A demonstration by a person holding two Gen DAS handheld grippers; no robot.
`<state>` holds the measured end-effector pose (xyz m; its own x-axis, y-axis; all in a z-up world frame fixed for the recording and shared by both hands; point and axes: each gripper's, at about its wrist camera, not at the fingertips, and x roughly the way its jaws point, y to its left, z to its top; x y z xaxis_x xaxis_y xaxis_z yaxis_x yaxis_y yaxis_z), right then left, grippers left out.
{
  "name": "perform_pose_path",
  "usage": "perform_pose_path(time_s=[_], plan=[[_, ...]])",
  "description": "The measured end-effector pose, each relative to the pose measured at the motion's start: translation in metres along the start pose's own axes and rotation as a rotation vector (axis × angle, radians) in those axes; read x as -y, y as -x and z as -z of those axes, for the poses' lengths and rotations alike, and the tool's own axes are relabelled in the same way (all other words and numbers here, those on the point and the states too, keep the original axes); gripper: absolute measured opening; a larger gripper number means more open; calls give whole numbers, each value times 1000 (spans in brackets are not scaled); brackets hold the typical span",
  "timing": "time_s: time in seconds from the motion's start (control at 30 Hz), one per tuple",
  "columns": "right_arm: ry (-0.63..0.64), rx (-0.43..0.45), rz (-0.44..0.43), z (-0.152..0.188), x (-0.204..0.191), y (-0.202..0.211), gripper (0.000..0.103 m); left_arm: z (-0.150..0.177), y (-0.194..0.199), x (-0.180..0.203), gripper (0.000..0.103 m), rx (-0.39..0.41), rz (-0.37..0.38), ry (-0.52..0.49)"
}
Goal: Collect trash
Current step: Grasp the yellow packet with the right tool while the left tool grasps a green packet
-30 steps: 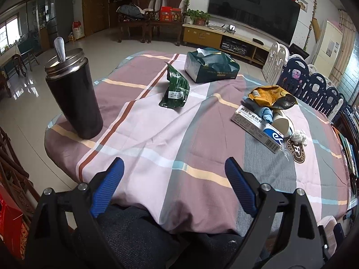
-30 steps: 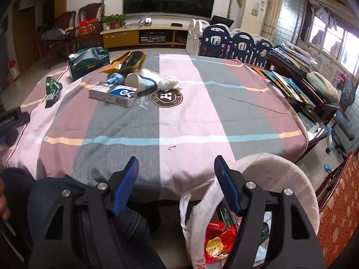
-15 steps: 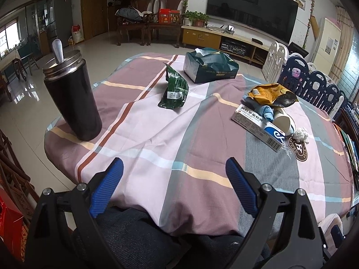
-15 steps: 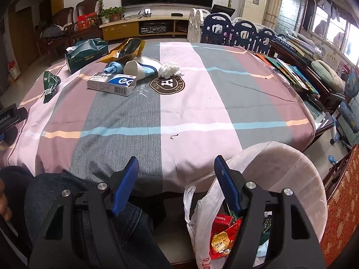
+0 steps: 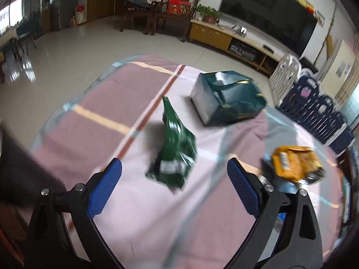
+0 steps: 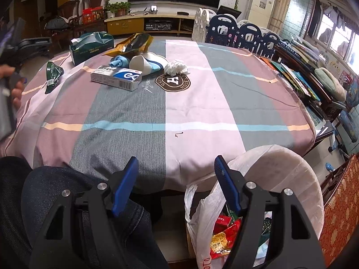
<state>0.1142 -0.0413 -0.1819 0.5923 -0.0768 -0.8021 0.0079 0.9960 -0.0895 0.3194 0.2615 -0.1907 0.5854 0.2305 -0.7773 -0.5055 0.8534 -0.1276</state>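
- The left gripper point(image 5: 174, 172) has its blue jaws wide apart and holds nothing.
- A crumpled green wrapper point(image 5: 174, 154) lies on the striped tablecloth point(image 5: 107, 125), just ahead of this gripper and in line with the gap between its jaws.
- The wrapper's long axis runs near to far, roughly along the gripper's reach, with its narrow end far. Its white label is too blurred to read.
- Farther off and to the right sits a dark green tissue pack point(image 5: 226, 96). At the right edge lies a yellow wrapper point(image 5: 294, 163).
- The right gripper point(image 6: 176, 168) is also open and empty. It hangs at the near table edge, beside a bin point(image 6: 278, 174) lined with a white bag, well apart from the green wrapper.
- The left hand is much the nearer, so the pickup looks to be its job.
- Readable marks: a round cloth badge point(image 6: 172, 81) with a large "H", and "IWA" on a red packet point(image 6: 222, 220) in the bin. The print on a white and blue box point(image 6: 116, 78) is too small to read.
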Motion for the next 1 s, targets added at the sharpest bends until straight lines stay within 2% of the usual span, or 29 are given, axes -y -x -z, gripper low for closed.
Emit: perform_pose_path(time_s=[0.07, 0.13, 0.2, 0.27, 0.33, 0.37, 0.43, 0.47, 0.53, 0.67, 0.8, 0.9, 0.93, 0.97, 1.0], plan=[[-3, -22, 0, -2, 1, -4, 69, -10, -17, -1, 94, -10, -45, -4], [0, -29, -12, -10, 1, -5, 69, -16, -33, -3, 94, -26, -26, 19], [-35, 21, -35, -28, 7, -4, 69, -19, -47, 1, 94, -65, 13, 4], [-86, 29, -107, -60, 12, -12, 75, -18, -55, 7, 87, -79, -5, -25], [-155, 30, -150, -99, 13, -26, 75, -15, -62, 11, 77, -100, -18, -54], [-179, 36, -169, -116, 12, -33, 76, -13, -65, 13, 75, -113, -10, -61], [-208, 59, -230, -155, 4, -52, 78, -10, -68, 11, 62, -129, 14, -53], [-216, 65, -237, -171, -1, -60, 78, -9, -68, 11, 60, -128, 19, -51], [-203, 79, -206, -205, -18, -80, 78, -7, -69, 10, 55, -124, 9, -66], [-113, 80, -145, -249, -51, -112, 86, -6, -72, 4, 53, -140, 7, -66], [-58, 26, -136, -264, -73, -144, 89, -7, -69, 1, 49, -139, 7, -76], [-36, -10, -126, -262, -82, -160, 88, -8, -67, 1, 46, -149, 18, -69], [-25, -22, -130, -260, -85, -164, 76, -7, -66, 0, 44, -148, 23, -63], [-9, -32, -122, -258, -87, -165, 54, -7, -62, 0, 44, -136, 26, -53], [15, -42, -101, -254, -89, -166, 44, -6, -59, 1, 43, -125, 26, -47]])
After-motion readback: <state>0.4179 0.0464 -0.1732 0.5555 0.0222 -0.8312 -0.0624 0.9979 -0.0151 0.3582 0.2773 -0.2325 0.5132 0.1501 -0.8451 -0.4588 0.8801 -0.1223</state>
